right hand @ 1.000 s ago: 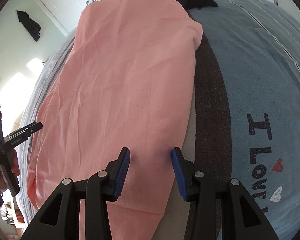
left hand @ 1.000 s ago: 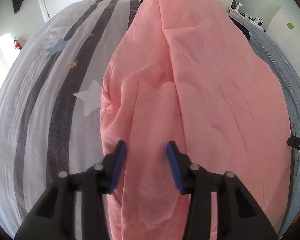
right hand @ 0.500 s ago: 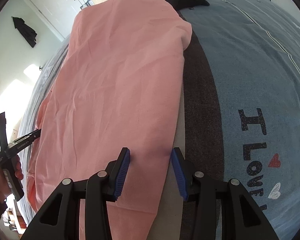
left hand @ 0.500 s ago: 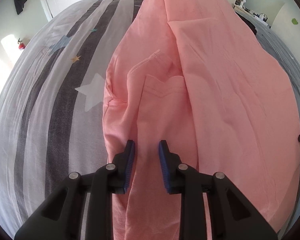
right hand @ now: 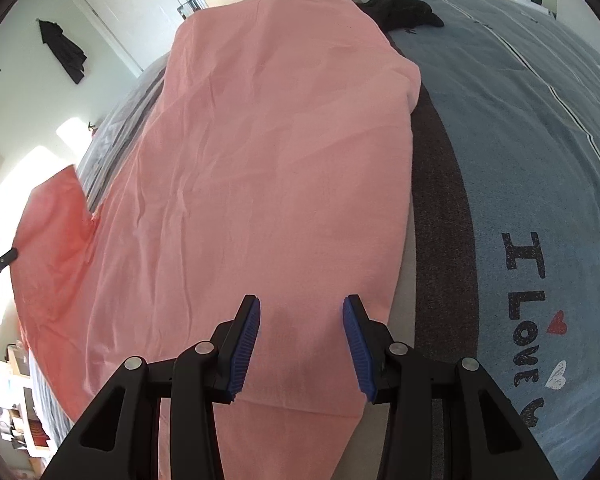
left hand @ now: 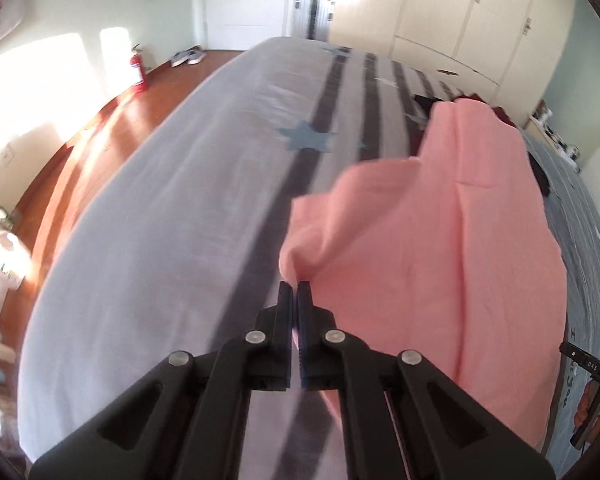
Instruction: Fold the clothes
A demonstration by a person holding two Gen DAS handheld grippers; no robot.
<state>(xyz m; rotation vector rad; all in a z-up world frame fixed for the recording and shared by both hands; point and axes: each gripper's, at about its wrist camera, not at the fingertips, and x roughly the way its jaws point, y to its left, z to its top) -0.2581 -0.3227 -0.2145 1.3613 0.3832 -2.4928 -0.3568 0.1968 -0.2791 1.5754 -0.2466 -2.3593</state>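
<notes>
Pink garment lies spread lengthwise on the bed; my left gripper is pinched tight on its left edge and holds that flap lifted off the striped cover. I'd carry the flap across in one level sweep to land flat. My right gripper hovers spread wide above the near hem, gripping nothing.

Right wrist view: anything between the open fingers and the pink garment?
Nothing. The right gripper hovers open over the pink garment, with only cloth showing in the gap. The left gripper is shut on the garment's edge.
</notes>
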